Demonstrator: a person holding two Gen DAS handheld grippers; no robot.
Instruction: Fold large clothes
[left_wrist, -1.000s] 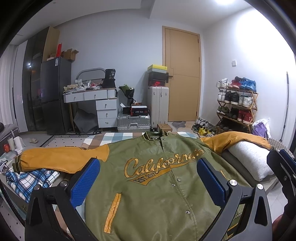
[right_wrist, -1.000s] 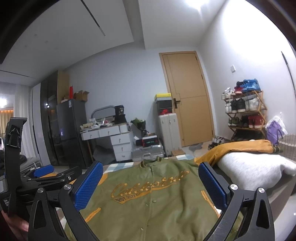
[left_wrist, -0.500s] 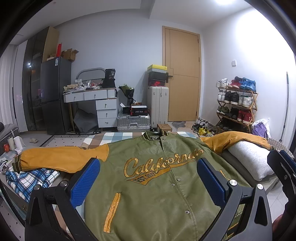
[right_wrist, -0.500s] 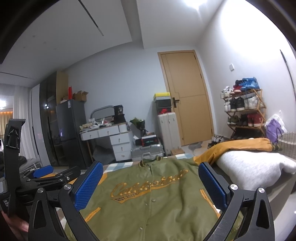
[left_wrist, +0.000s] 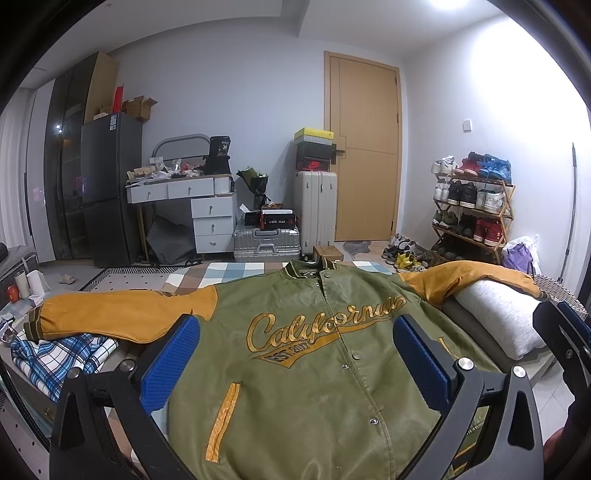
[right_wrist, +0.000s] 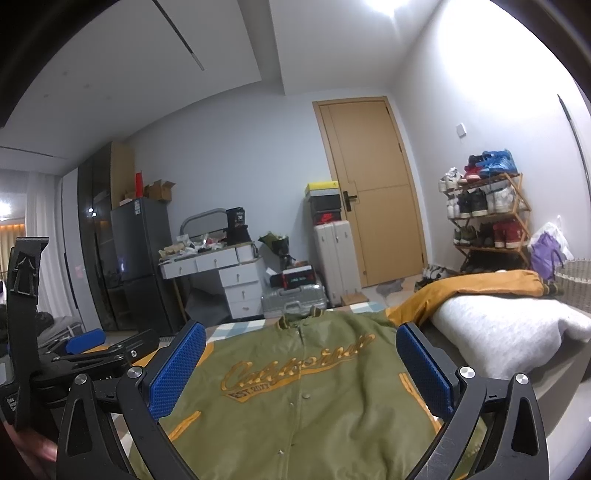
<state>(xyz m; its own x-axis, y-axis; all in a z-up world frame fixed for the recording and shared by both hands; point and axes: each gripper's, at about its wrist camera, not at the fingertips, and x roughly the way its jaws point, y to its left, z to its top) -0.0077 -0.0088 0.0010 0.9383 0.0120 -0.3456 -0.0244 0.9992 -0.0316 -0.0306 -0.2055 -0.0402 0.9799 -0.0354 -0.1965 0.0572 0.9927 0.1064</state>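
A green jacket (left_wrist: 314, 373) with mustard sleeves lies spread flat, front up and snapped shut, with gold "California" script across its chest; everything else I place from it. Its collar points toward the far wall, where a tan door (left_wrist: 364, 147) stands closed. One sleeve (left_wrist: 122, 312) stretches out flat to the side and its cuff rests over a blue plaid cloth (left_wrist: 59, 354) that lies just beside the jacket's hem corner. The other sleeve (left_wrist: 469, 277) drapes up over a grey pillow (left_wrist: 498, 317) that sits against the jacket's opposite side. The left gripper (left_wrist: 295, 354) hangs above the jacket's lower half, its blue pads wide apart with nothing between them, and it touches no cloth. The right gripper (right_wrist: 301, 365) hovers the same way over the hem, pads spread and empty, the jacket's chest showing in the gap. Beyond the collar a checked rug (left_wrist: 236, 267) covers the floor, and past it stand a silver case (left_wrist: 266, 243), an upright white suitcase (left_wrist: 317, 210) with shoeboxes stacked on top, a white desk (left_wrist: 192, 199) heaped with clutter and a dark fridge (left_wrist: 109, 188). Off past the pillow side, a wooden shoe rack (left_wrist: 471, 206) full of sneakers stands against the wall. In the right wrist view the left gripper shows again out beside the jacket's plaid-cloth side.
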